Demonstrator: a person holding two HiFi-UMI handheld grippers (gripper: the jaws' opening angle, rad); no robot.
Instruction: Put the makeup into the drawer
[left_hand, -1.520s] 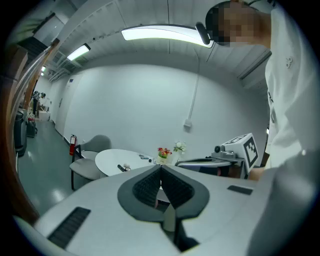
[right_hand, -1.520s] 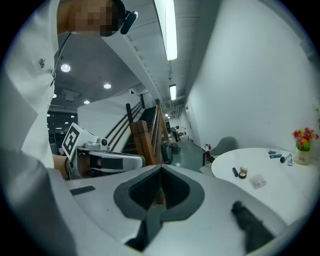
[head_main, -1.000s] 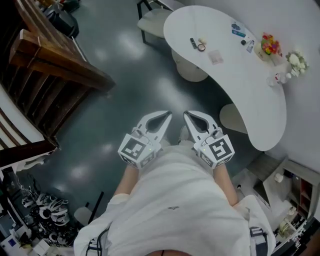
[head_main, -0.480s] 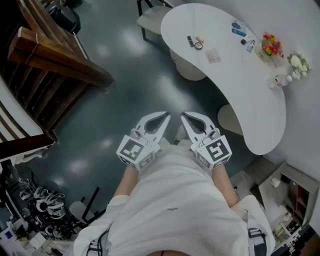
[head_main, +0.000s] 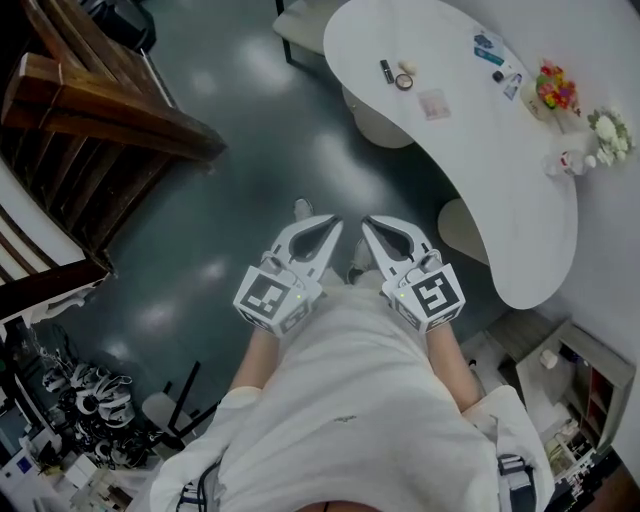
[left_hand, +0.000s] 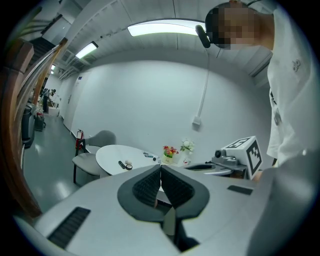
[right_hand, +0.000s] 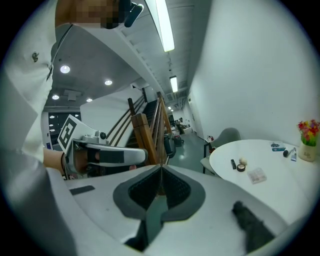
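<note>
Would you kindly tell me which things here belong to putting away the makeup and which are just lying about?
Job, likely makeup on the white table: black tube, round pot, pink packet.
Lying about: flower pot, white flowers, wooden staircase, chair.

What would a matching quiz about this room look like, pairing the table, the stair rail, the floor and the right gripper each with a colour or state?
Things:
1. table
2. stair rail
3. floor
4. right gripper

Descriptions:
a. brown wood
b. shut, with nothing between its jaws
c. white, with a curved outline
d. dark and shiny

Pairs: 1-c, 2-a, 3-d, 4-b
</note>
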